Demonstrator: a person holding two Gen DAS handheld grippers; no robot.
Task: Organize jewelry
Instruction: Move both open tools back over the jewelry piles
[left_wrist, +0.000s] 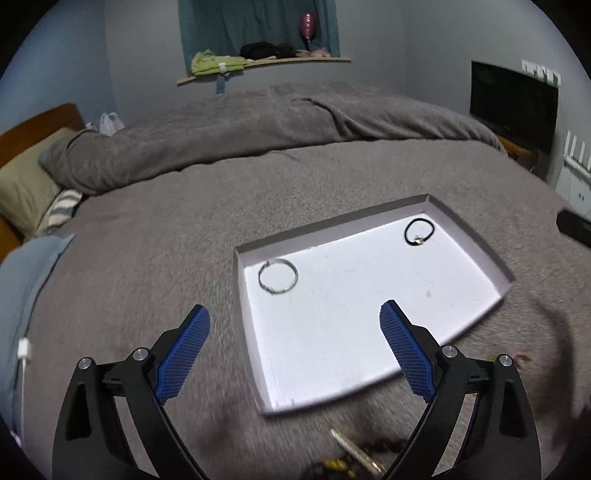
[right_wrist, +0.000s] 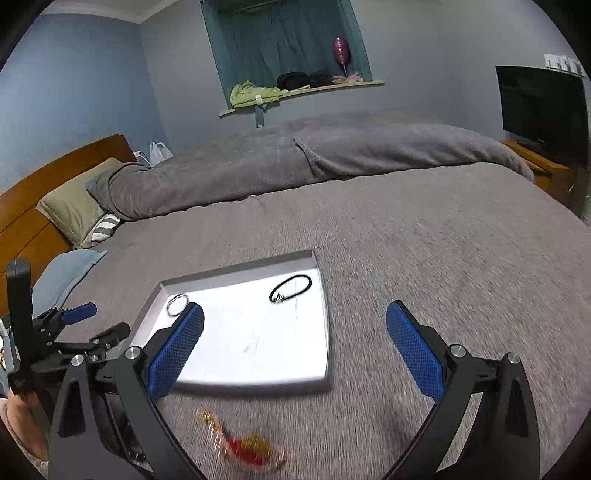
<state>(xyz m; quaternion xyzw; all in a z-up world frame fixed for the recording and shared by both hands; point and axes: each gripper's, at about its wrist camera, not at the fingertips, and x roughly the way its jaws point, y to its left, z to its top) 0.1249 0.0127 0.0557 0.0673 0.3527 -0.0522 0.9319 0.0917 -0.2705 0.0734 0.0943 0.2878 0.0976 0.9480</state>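
Note:
A shallow white tray (left_wrist: 369, 325) lies on the grey bed cover and also shows in the right wrist view (right_wrist: 258, 380). In it lie a silver bangle (left_wrist: 277, 277) (right_wrist: 176, 304) at the far left corner and a black cord bracelet (left_wrist: 419, 232) (right_wrist: 290, 289) at the far right. My left gripper (left_wrist: 295, 332) is open and empty above the tray's near left part. My right gripper (right_wrist: 295, 332) is open and empty above the tray's near right edge. A blurred red and gold piece of jewelry (right_wrist: 245, 443) lies on the cover below it. Dark and gold jewelry (left_wrist: 354, 450) lies just before the tray.
A rumpled grey duvet (right_wrist: 314, 162) runs across the far side of the bed. Pillows (right_wrist: 77, 206) and a wooden headboard (right_wrist: 55, 177) are at the left. A TV (right_wrist: 543, 110) stands on a wooden stand at the right. The left gripper (right_wrist: 79, 325) shows at the right wrist view's left edge.

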